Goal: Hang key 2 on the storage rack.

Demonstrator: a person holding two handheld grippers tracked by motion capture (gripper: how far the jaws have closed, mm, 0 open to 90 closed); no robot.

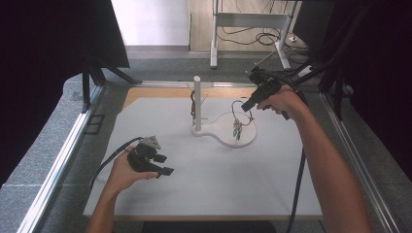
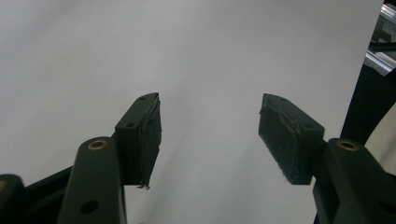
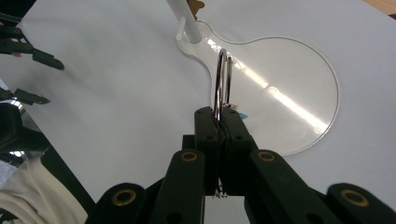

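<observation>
The right gripper [image 3: 219, 122] is clamped on a thin silver metal ring [image 3: 222, 79] with small teal charms [image 1: 236, 130] hanging below. It holds the ring above the round white stand base [image 3: 299, 74], near the white upright post [image 1: 197, 103]. The ring stands on edge, its long axis pointing away from the gripper. The left gripper [image 2: 209, 135] has its jaws apart, over the white table [image 2: 93, 56].

Black left claw [image 1: 163, 165] with grey three-cornered plate, black right claw [image 1: 247, 105], brass-ringed screws, trailing black cables, bare forearms
</observation>
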